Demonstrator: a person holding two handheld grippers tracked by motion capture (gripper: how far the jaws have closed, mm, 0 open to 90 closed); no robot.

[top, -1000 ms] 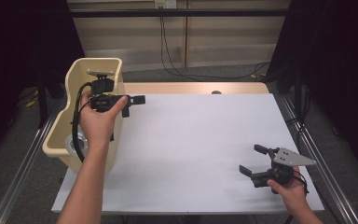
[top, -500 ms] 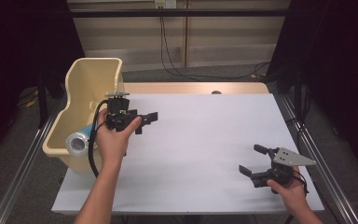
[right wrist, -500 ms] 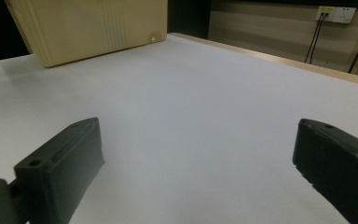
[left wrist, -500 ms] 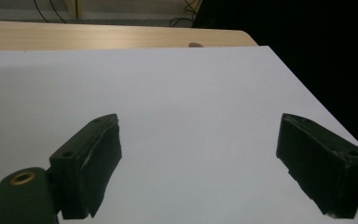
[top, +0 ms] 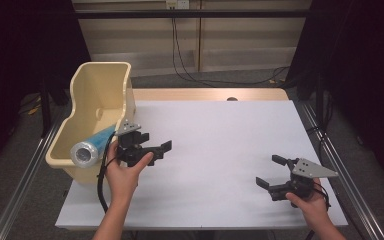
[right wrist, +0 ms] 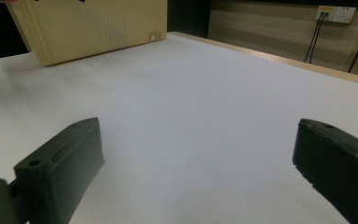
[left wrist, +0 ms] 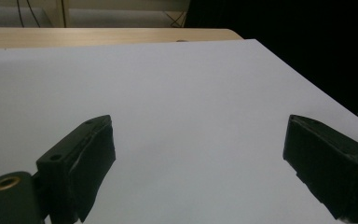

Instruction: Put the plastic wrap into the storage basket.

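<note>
High view of a table covered by a white sheet (top: 220, 150), with a cream plastic bin (top: 100, 95) standing at its left edge. A blue roll with a silvery end cap (top: 87, 150) lies tilted inside the bin, its capped end resting at the bin's near rim. The left gripper (top: 156, 146) is held in the person's left hand (top: 125, 170) just beside the bin's right wall, low over the sheet and pointing toward the table's middle; its jaws have just been opening and now stand well apart with nothing between them, the roll lying apart from them in the bin. The left gripper view confirms this: two black jaws (left wrist: 81, 163) rise from the lower edge with bare white sheet between them. The right gripper (top: 270, 172) sits in the person's right hand (top: 312, 205) near the table's front right corner, well apart from the bin, its jaws spread wide and pointing left across the sheet. In the right gripper view the jaws frame bare sheet, and the cream bin (right wrist: 93, 28) appears far off at upper left.
</note>
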